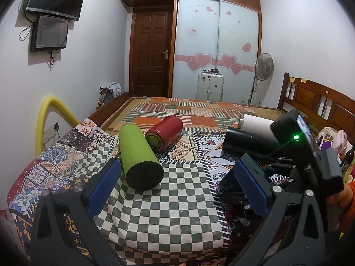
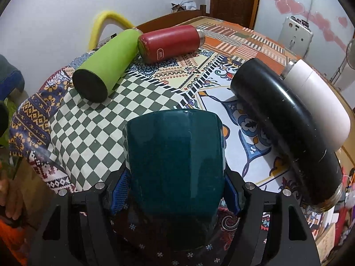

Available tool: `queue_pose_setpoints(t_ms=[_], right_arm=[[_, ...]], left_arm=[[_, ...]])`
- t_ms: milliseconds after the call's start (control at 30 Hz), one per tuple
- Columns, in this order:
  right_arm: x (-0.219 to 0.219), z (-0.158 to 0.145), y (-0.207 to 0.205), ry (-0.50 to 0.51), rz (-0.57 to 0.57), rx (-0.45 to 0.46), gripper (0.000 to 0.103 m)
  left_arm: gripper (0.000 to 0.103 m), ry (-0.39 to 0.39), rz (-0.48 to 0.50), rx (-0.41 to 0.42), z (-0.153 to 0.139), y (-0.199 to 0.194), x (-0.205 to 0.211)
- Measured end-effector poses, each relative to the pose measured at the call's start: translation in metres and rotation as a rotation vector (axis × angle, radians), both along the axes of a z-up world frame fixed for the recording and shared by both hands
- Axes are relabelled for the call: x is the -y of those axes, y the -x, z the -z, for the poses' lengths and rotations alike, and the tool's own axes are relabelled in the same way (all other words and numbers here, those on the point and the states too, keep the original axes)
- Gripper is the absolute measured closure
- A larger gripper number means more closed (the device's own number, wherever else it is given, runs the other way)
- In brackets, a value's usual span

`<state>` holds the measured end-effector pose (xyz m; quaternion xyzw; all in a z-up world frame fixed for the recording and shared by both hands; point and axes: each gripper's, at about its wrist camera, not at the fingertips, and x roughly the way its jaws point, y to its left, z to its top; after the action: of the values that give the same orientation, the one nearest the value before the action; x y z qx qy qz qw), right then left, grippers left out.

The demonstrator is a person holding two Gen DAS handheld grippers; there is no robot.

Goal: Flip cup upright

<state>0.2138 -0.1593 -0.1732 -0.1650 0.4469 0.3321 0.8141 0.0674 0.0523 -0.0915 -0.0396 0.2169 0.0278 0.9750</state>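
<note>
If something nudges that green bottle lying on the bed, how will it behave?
The green bottle lies on its side, a smooth cylinder, so it would probably roll sideways. The soft checked cloth should slow it. The red bottle lies close beside it and might stop it.

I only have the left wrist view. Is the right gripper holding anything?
Observer: Yes. The right gripper is shut on a teal cup, with a pad on each side of it.
Operator: Is the cup upright?
Observer: No. It points away along the fingers, and no opening shows in the right wrist view.
Operator: Anything close on its right?
Observer: The black bottle lies there, apart from the cup, its threaded steel end toward the camera.
</note>
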Motion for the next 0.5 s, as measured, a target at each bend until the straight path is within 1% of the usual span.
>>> queue_pose_setpoints(t_ms=[67, 133, 267, 367, 500], right_arm=[[0.002, -0.006, 0.003, -0.014, -0.007, 0.011, 0.032], [0.009, -0.014, 0.009, -0.042, -0.006, 0.035, 0.025], [0.029, -0.032, 0.021, -0.097, 0.003, 0.075, 0.024], [0.051, -0.046, 0.029, -0.136, 0.032, 0.125, 0.024], [0.084, -0.061, 0.041, -0.162, 0.097, 0.226, 0.024]], left_arm=[[0.000, -0.008, -0.002, -0.005, -0.002, -0.001, 0.004], [0.000, -0.008, 0.003, -0.015, -0.003, -0.002, 0.008], [0.000, 0.006, 0.018, -0.051, -0.004, -0.009, 0.018], [0.000, 0.021, 0.019, -0.084, -0.002, -0.014, 0.025], [0.000, 0.048, 0.030, -0.143, 0.004, -0.025, 0.037]])
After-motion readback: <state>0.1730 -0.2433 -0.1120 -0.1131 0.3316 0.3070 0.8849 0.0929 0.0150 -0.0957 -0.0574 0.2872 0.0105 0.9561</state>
